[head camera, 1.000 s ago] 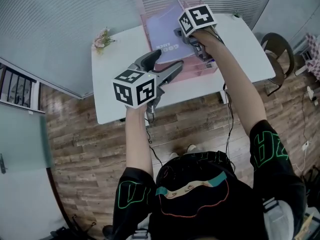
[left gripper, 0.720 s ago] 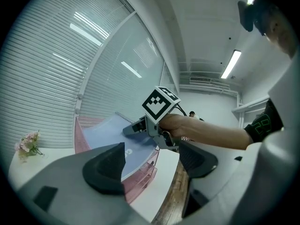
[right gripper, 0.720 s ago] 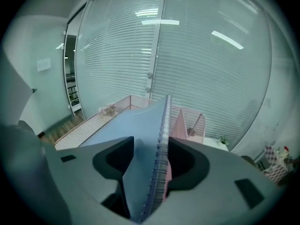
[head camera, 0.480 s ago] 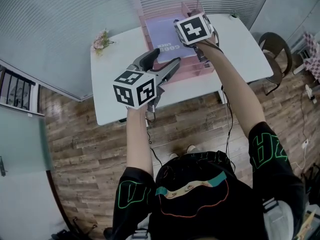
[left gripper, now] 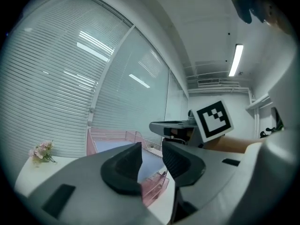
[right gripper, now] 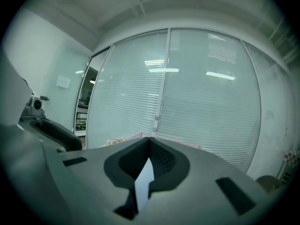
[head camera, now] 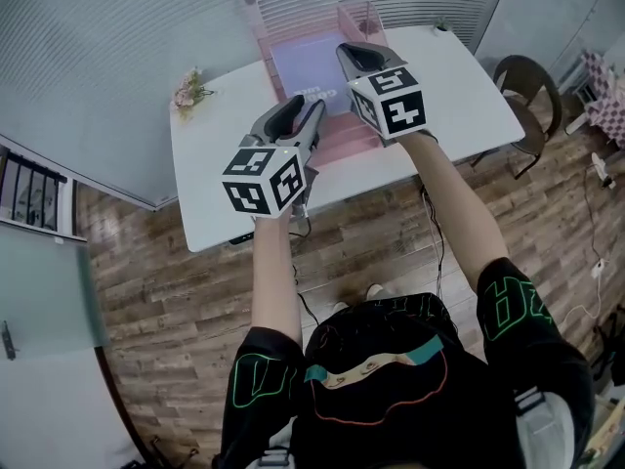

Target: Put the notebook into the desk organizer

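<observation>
White rectangular table [head camera: 215, 198] carrying a pink wire-mesh desk organizer [head camera: 350, 141] with upright lattice walls, inside which the notebook [head camera: 311, 66], a flat rectangle with a smooth lavender cover, is seen lying cover up. A small spray of pale flowers [head camera: 187, 88] is set near the table's far left corner. The left gripper [head camera: 305, 113], of matte grey plastic with dark ribbed pads, is held above the organizer's front edge, its jaws closing to a narrow gap with nothing between them. The right gripper [head camera: 354, 55] is shown with jaws pressed together and empty. A second earlier, both sets of jaws were spread and the right gripper was lowered at the notebook.
</observation>
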